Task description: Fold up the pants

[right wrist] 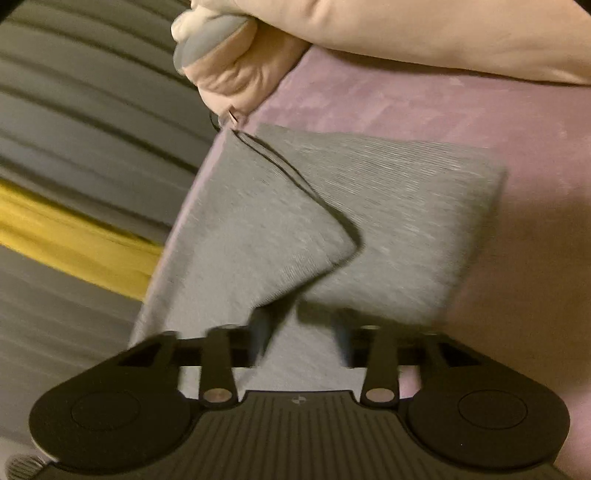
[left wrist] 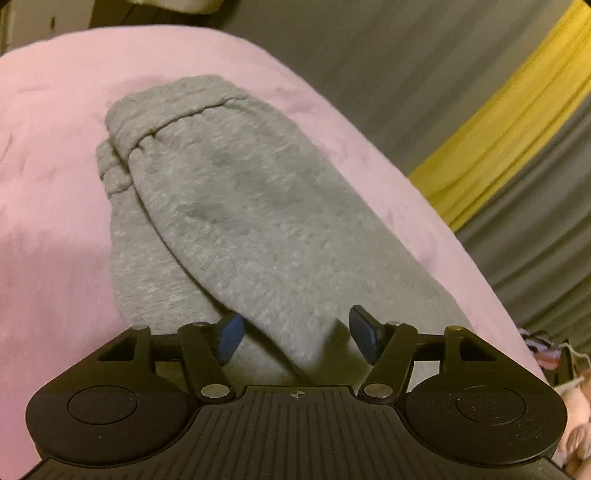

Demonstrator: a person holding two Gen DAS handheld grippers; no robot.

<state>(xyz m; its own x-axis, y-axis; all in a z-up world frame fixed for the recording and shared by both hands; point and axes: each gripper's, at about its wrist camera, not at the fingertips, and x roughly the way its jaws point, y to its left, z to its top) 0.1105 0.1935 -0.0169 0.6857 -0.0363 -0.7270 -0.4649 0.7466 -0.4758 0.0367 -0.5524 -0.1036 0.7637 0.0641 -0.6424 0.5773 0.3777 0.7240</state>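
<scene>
Grey sweatpants (left wrist: 236, 206) lie folded on a pink blanket (left wrist: 55, 166), elastic waistband at the far end. A folded flap runs down between the fingers of my left gripper (left wrist: 295, 334), which stands open around the fabric's near corner, blue pads (left wrist: 231, 338) apart. In the right wrist view the same grey pants (right wrist: 388, 229) lie on the blanket with a top layer turned over into a pointed flap (right wrist: 295, 236). My right gripper (right wrist: 301, 341) is open, blurred, with grey fabric between its spread fingers.
The pink blanket's edge (right wrist: 177, 236) drops off to grey striped bedding (left wrist: 443, 74) with a yellow band (left wrist: 498, 140). A person's hand and forearm (right wrist: 369, 33) reach in at the top of the right wrist view.
</scene>
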